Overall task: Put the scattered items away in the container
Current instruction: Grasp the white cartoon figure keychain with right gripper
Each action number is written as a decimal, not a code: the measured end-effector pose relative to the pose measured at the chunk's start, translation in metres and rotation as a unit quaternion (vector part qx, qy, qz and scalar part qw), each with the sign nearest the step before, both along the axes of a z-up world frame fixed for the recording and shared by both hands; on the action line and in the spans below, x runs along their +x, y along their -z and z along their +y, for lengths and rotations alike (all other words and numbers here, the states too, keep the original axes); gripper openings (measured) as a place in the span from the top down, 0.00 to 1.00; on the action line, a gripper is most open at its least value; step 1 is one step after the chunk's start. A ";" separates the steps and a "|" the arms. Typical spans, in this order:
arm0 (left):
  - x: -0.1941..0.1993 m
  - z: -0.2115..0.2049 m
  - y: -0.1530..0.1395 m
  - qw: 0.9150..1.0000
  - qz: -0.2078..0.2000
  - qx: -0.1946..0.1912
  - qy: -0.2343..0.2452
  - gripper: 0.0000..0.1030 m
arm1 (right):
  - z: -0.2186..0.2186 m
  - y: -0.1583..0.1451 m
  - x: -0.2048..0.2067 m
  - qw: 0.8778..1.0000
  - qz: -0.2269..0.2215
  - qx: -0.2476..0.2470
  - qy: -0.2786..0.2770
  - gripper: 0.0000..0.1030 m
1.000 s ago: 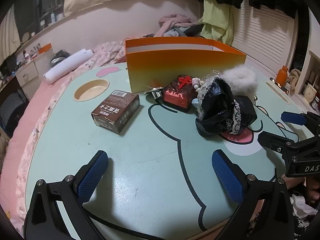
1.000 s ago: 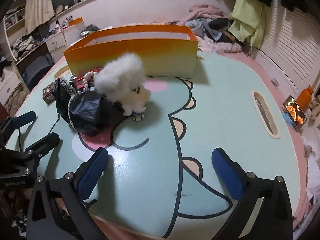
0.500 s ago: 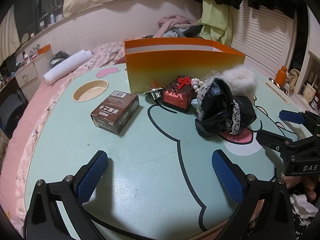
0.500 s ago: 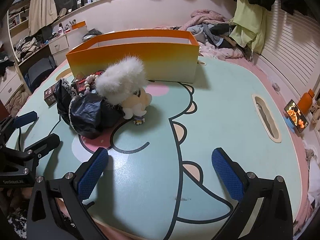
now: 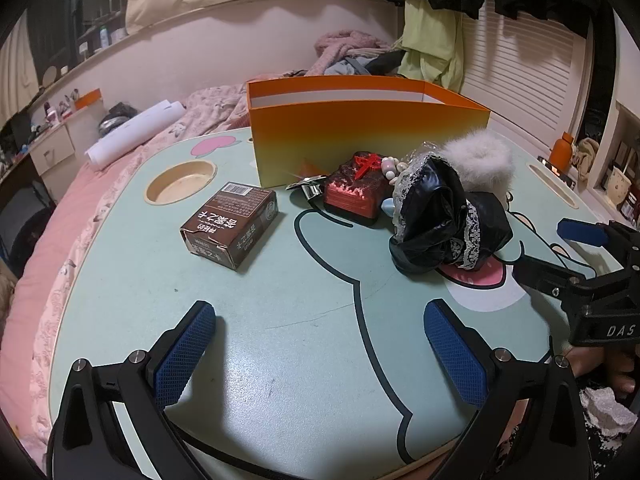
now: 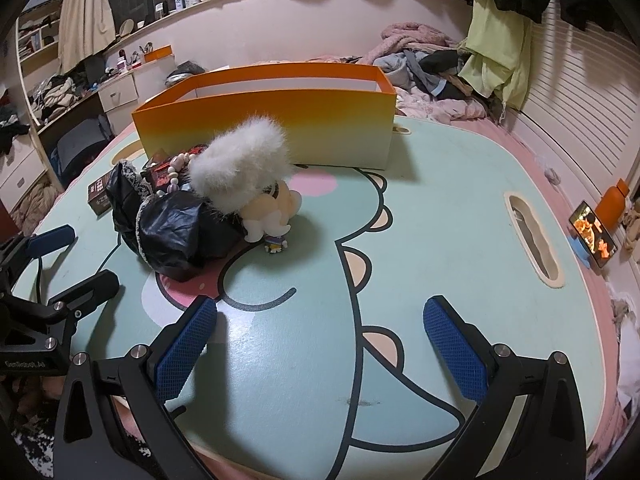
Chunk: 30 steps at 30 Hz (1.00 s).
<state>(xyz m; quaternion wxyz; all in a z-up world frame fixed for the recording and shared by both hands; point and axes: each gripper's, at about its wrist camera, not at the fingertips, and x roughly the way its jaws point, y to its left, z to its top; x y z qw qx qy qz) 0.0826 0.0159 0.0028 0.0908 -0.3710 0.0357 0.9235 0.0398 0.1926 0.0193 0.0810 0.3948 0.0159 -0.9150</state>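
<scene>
An orange box (image 5: 360,136) (image 6: 272,120) stands open-topped at the back of the dinosaur-print table (image 5: 280,300). In front of it lie a brown carton (image 5: 230,224), a red packet (image 5: 356,194), a string of beads (image 5: 390,168), a black lace-trimmed garment (image 5: 444,220) (image 6: 176,232) and a white fluffy plush doll (image 6: 248,172) (image 5: 480,158). My left gripper (image 5: 320,356) hovers open over the near table edge, holding nothing. My right gripper (image 6: 320,348) is open and empty too, to the right of the pile.
The table has a round cup recess (image 5: 181,182) at the left and a slot (image 6: 532,240) at the right. A phone (image 6: 594,236) and an orange bottle (image 6: 614,204) sit beyond the right edge. Pink bedding (image 5: 60,240) surrounds the table.
Both grippers have risen slightly and tilted; the right one has edged a little closer to the pile. No item has moved.
</scene>
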 end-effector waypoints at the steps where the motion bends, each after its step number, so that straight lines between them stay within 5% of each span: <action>1: 0.000 0.001 0.000 1.000 0.000 0.000 0.001 0.00 | 0.001 -0.001 -0.001 1.000 0.000 -0.003 -0.002 0.01; 8: 0.000 0.001 0.000 1.000 0.000 0.000 0.000 0.00 | 0.002 -0.013 -0.014 1.000 0.009 -0.017 -0.009 0.19; 10: 0.000 0.001 0.000 1.000 0.000 0.000 0.000 0.00 | -0.003 -0.014 -0.024 1.000 0.000 -0.018 -0.020 0.33; 18: 0.000 0.001 0.000 1.000 0.000 0.000 0.000 0.00 | -0.016 -0.019 -0.053 0.998 -0.013 -0.035 -0.042 0.39; 21: 0.000 0.001 0.000 1.000 0.001 0.000 0.000 0.00 | -0.019 -0.012 -0.062 0.997 -0.036 -0.041 -0.050 0.61; 30: 0.000 0.000 0.000 1.000 0.000 0.000 -0.001 0.00 | 0.003 -0.016 -0.025 0.995 -0.025 -0.084 -0.057 0.62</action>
